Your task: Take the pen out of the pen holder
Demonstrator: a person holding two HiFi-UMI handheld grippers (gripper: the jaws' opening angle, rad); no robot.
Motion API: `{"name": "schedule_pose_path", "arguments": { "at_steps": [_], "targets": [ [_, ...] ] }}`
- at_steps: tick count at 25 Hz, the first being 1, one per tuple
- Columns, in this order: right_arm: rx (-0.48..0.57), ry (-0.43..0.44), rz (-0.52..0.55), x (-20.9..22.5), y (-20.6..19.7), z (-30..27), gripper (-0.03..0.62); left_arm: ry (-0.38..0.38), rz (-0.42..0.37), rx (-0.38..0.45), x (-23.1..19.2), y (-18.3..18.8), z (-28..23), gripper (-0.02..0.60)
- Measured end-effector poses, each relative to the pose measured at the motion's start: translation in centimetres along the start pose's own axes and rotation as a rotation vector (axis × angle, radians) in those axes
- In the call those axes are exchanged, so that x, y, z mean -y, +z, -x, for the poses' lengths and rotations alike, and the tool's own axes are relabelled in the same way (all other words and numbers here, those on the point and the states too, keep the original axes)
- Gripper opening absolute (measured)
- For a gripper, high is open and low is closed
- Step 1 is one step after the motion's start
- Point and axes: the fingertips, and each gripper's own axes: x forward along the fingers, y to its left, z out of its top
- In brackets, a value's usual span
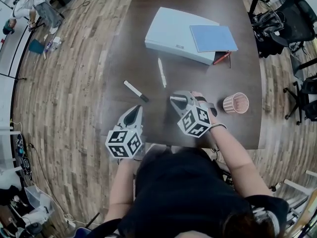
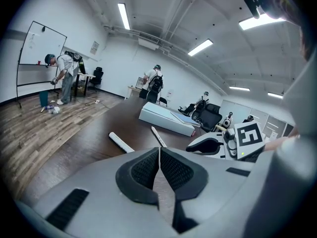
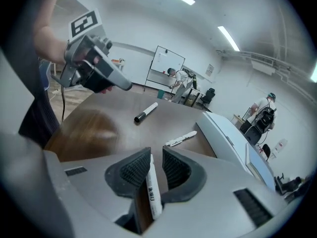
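Observation:
A pink ribbed pen holder [image 1: 235, 103] stands upright on the dark table, right of my right gripper [image 1: 177, 101]. In the right gripper view a white pen [image 3: 152, 190] lies lengthwise between the jaws of my right gripper [image 3: 156, 160]. It rests against the left pad, and a gap shows between it and the right pad, so this gripper is open. My left gripper [image 1: 136, 110] hovers at the table's near edge, and in its own view the left gripper [image 2: 159, 152] is shut with nothing held.
A white marker with a black cap [image 1: 135, 90] and a second white pen [image 1: 161, 72] lie on the table ahead. Behind them is a flat white box [image 1: 173, 33] bearing a blue notebook [image 1: 213, 37], with a red pen [image 1: 222, 58] beside it. Office chairs stand at the right.

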Motion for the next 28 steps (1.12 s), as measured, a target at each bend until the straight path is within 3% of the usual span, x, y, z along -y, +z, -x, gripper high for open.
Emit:
{"name": "schedule_pose_path", "arguments": {
  "at_steps": [12,16,21,28],
  "targets": [
    [0.127,-0.147,-0.288,3.5,1.6,6.7,0.033,-0.052,-0.025,0.012,1.6,1.3,-1.1,0.035],
    [0.197,-0.195,-0.436,4.6,1.6,8.9,0.018,-0.073,-0.032,0.013,2.1,1.5,-1.4,0.035],
    [0.241,-0.276,-0.601,6.3,0.2,11.0,0.018,-0.090,-0.036,0.017,2.8,2.1,-1.7,0.035],
    [0.232,-0.359,-0.754,7.3,-2.7,12.7,0.017,-0.111,-0.063,0.008,3.8,2.3,-2.5,0.035]
  ]
}}
